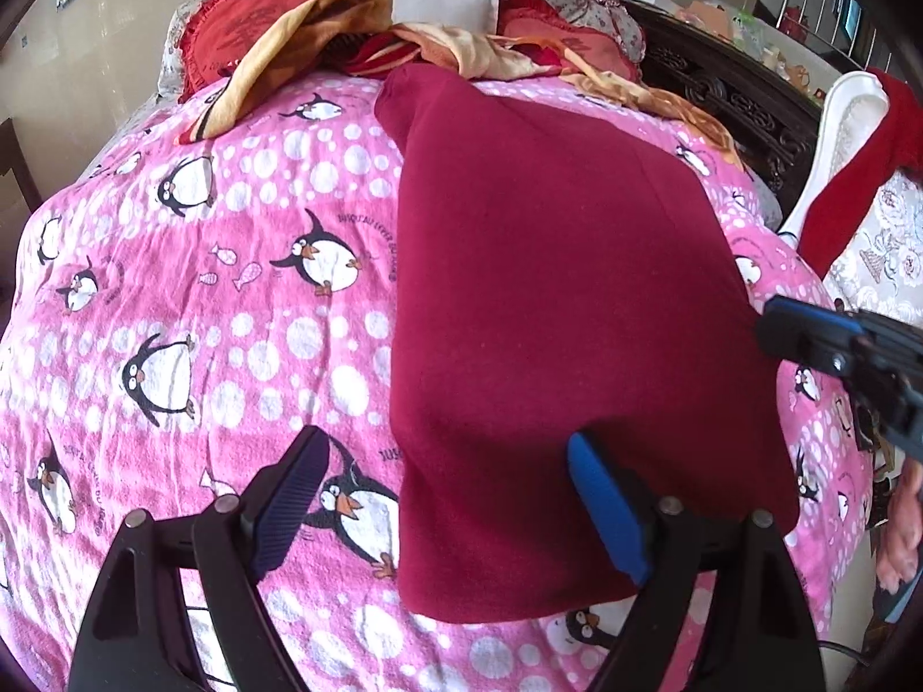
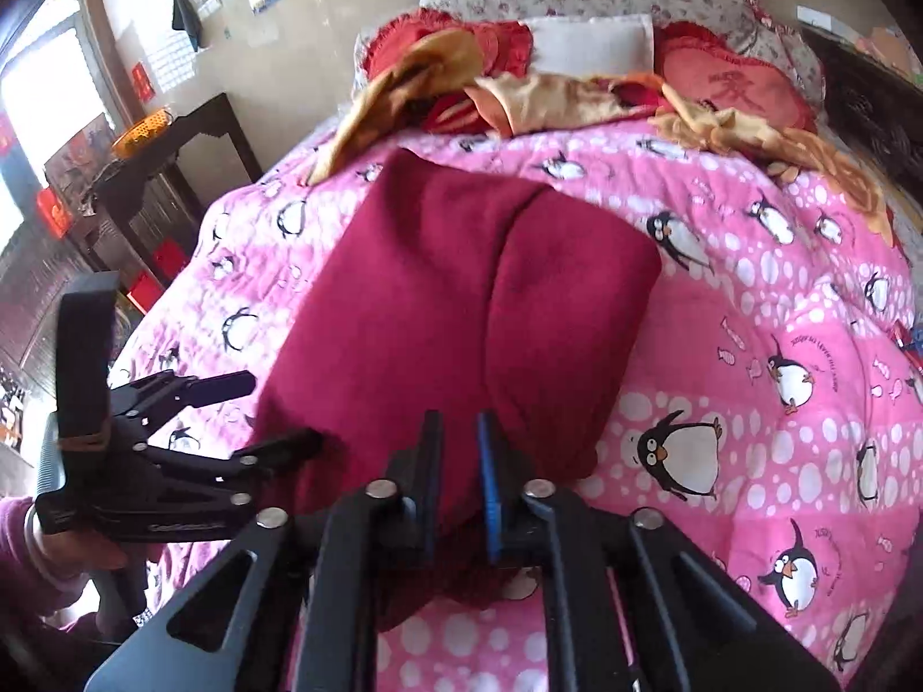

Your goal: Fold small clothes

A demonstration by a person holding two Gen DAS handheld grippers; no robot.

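- The left claw has its two fingers wide apart, and nothing is pinched between them
- Its blue finger hangs over the near left side of the dark red cloth, and its black finger hangs over the bare penguin blanket, so the cloth's left edge lies right between them
- I think it is held like this so it can drop down and bite that edge
- The right claw has its fingers almost together, with just a thin gap
- The red cloth shows right under its tips, at the near edge, but I see no cloth squeezed in the gap
- It points down at the bed, so it looks ready to grab or press that edge
- The task's thing, the dark red cloth, lies flat just in front of both claws and runs away from them up the bed
- It looks long and already doubled over, with a soft crease down its middle, so I guess a fold across it comes next
- Under the cloth and all around the claws is the pink blanket, a soft flat place to fold on
- Far ahead of the claws, past the cloth's top end, sit the pillows and a crumpled yellow cloth, well out of the way
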